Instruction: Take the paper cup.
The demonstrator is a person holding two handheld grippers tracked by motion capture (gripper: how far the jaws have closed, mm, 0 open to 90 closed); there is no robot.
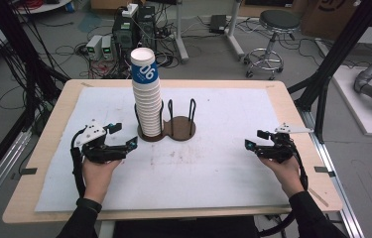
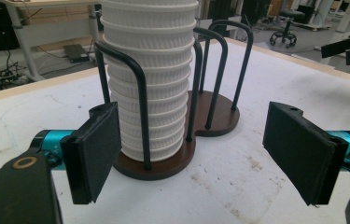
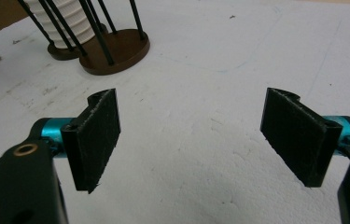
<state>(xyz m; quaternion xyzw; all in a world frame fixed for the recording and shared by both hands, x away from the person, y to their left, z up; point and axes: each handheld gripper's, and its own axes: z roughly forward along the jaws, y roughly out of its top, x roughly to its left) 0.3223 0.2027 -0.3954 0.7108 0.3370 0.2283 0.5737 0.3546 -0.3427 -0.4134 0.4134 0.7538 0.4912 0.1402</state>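
Stack of white cups (image 1: 147, 101) stands upright in the left bay of the brown two-bay holder (image 1: 179, 130) near the table's (image 1: 278, 94) far middle; in the left gripper view the stack's top is cut off by the frame, and the black wire posts hide parts of it. Left gripper (image 1: 122, 137) is held low and level just left of the stack, jaws spread, nothing between them. Right gripper (image 1: 253, 139) sits well apart at the right, aimed inward, jaws likewise spread and empty.

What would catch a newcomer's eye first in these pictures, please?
The tall stack of white paper cups, its top cup banded in blue, rises from the left ring of a dark two-ring holder at the middle of the table. On either side, the left claw and the right claw stand open and empty.
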